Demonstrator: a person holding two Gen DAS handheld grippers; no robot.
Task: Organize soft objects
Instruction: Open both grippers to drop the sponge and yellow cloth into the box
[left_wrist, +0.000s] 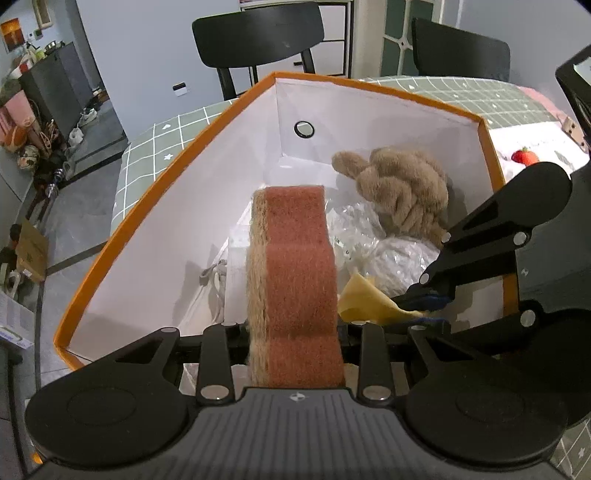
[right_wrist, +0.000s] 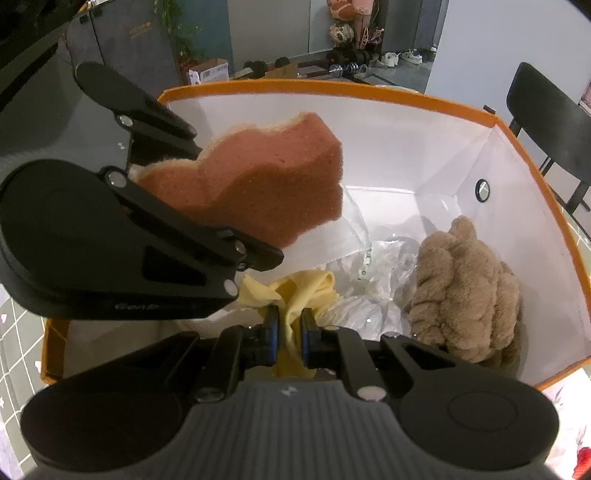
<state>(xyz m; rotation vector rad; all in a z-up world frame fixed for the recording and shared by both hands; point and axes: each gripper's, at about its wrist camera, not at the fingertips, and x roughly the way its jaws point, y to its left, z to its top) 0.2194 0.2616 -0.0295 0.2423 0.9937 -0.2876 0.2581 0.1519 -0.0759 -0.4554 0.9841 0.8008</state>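
My left gripper (left_wrist: 295, 328) is shut on a reddish-brown sponge (left_wrist: 295, 269) with a tan fibre edge and holds it above the orange-rimmed white box (left_wrist: 177, 158). The sponge (right_wrist: 258, 181) and the left gripper (right_wrist: 236, 206) also show in the right wrist view. My right gripper (right_wrist: 290, 332) is shut on a yellow cloth (right_wrist: 299, 291) over the box (right_wrist: 369, 92); it also shows in the left wrist view (left_wrist: 424, 295) with the cloth (left_wrist: 365, 299). A tan knotted plush (left_wrist: 402, 192) (right_wrist: 465, 291) lies in the box beside crumpled clear plastic bags (left_wrist: 369, 236) (right_wrist: 373, 258).
The box stands on a green checked tablecloth (left_wrist: 155, 147). A strawberry toy (left_wrist: 524, 156) lies on a white cloth to the right of the box. Two black chairs (left_wrist: 258, 37) stand behind the table. Dumbbells and shoes (right_wrist: 343, 59) lie on the floor.
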